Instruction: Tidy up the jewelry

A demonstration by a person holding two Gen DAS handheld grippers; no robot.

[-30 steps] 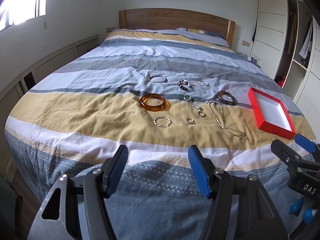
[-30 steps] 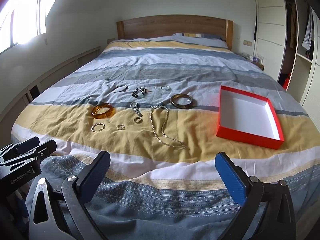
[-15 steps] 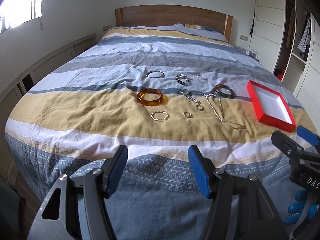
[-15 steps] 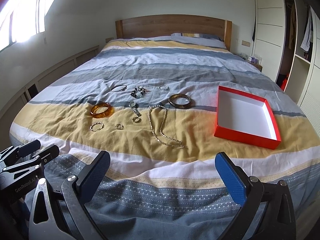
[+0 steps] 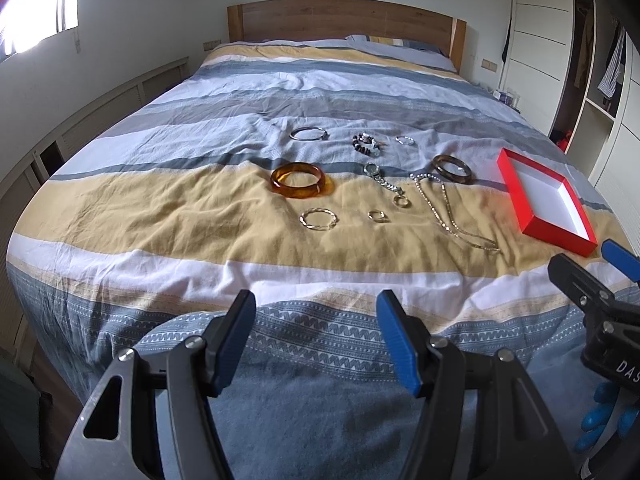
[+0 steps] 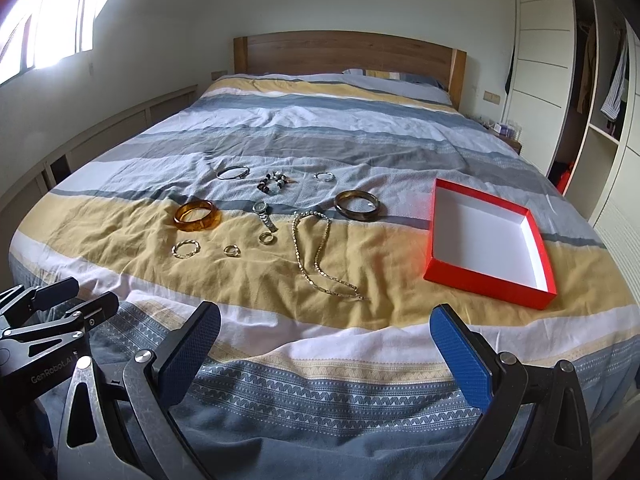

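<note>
Several pieces of jewelry lie on the striped bed: an amber bangle, a dark bangle, a gold chain necklace, a watch, a silver bangle, a bead bracelet and small rings. An empty red tray lies to their right. My left gripper and right gripper are both open and empty, over the bed's foot, well short of the jewelry.
The wooden headboard and pillows are at the far end. A low panelled wall runs along the left. White wardrobes and open shelves stand on the right. Each gripper shows in the other's view, the left and the right.
Both grippers have drawn back and tilted slightly, so the bed and jewelry sit a little farther away and more centred. Nothing on the bed has moved.
</note>
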